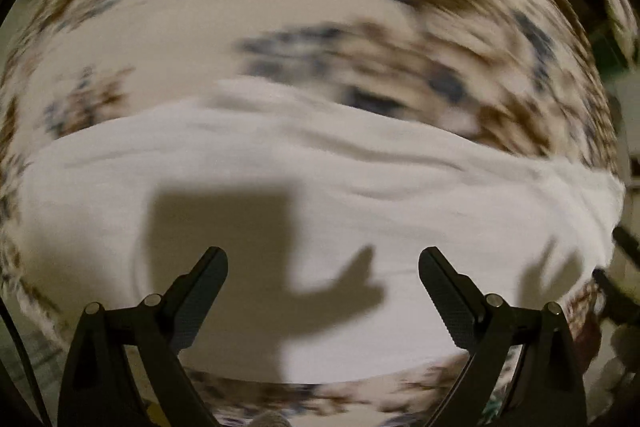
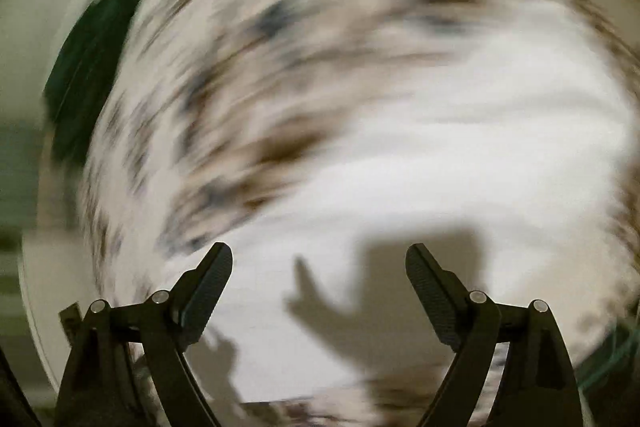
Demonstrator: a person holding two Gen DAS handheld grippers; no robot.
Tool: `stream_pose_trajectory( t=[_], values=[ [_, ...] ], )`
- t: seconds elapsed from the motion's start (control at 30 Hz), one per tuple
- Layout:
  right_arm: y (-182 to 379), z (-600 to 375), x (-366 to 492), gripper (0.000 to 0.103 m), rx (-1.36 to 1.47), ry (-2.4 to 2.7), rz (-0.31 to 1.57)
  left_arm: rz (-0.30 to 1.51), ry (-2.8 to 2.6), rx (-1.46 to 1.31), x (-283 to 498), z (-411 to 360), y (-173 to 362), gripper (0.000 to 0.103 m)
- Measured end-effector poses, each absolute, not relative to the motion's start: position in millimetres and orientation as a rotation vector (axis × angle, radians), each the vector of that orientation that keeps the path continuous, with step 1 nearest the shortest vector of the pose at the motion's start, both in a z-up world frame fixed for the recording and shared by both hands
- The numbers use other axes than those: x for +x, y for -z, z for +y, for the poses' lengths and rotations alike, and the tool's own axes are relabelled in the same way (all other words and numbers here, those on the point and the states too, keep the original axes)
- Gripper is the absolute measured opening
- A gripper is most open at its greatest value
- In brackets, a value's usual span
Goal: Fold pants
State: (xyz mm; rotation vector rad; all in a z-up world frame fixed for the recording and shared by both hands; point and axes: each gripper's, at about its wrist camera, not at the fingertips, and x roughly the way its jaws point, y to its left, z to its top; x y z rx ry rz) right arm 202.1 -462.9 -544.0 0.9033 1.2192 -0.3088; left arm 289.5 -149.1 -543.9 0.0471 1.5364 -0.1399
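On the patterned cover (image 1: 280, 11), white pants (image 1: 320, 195) lie blurred, lightly wrinkled.

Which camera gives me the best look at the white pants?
The left wrist view: the white pants stretch across the frame as a band with visible creases, only mildly blurred. The right wrist view shows them as a heavily smeared white patch on the patterned cover.
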Motion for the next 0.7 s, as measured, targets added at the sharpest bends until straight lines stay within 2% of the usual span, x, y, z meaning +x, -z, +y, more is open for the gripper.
stream_pose_trajectory(
  t=[0.13, 0.23, 0.37, 0.7],
  values=[
    [581.5, -580.5, 109.7, 0.091, 1.135, 0.467, 1.062, 1.582, 0.224, 0.104, 272.0, -227.9, 565.8, 0.098],
    [612.3, -622.4, 83.1, 0.091, 1.186, 0.526, 0.994, 1.625, 0.234, 0.125, 265.6, -262.7, 591.3, 0.098],
    [655.0, -638.7, 81.0, 0.089, 1.341, 0.450, 0.912, 1.671, 0.162, 0.163, 270.4, -270.1, 620.5, 0.102],
    [657.5, -635.7, 81.9, 0.089, 1.448, 0.202, 0.705, 1.671, 0.144, 0.033, 272.6, -244.9, 636.7, 0.103]
  ],
)
